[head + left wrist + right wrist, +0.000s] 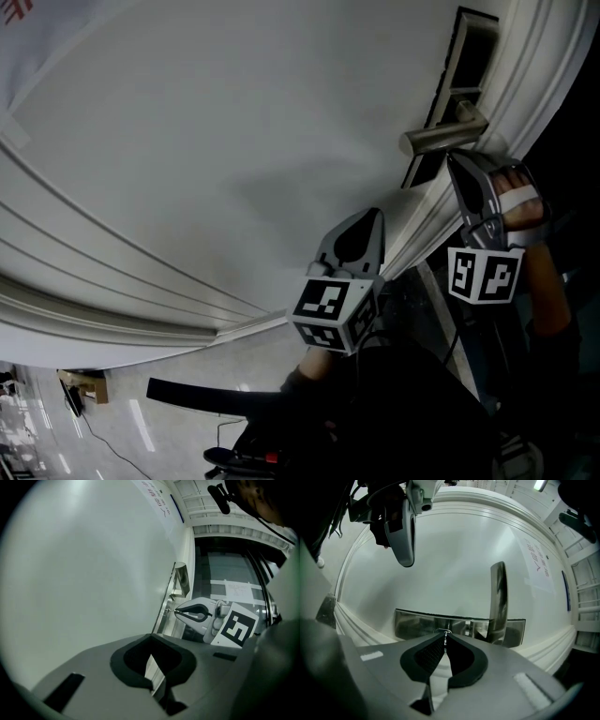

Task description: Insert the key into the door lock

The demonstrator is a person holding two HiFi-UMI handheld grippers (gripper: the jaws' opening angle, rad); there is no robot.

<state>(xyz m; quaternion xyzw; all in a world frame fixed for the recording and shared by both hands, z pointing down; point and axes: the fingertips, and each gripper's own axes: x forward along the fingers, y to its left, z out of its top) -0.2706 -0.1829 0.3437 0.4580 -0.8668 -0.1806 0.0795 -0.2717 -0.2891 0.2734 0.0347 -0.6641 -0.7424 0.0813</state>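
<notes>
The right tongs point(445, 638), clamped on the small metal key point(446, 633), presented it to the polished steel lock plate point(417, 623). The left tongs point(151, 639) were closed and empty. The next move probably required aligning the key and pushing straight.

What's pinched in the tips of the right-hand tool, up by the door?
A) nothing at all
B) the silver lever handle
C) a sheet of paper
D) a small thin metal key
D: the right gripper has its jaws shut on a small thin metal key, which points at the shiny steel lock plate beside the silver lever handle.

White door point(187, 141) — silver handle point(441, 137)
</notes>
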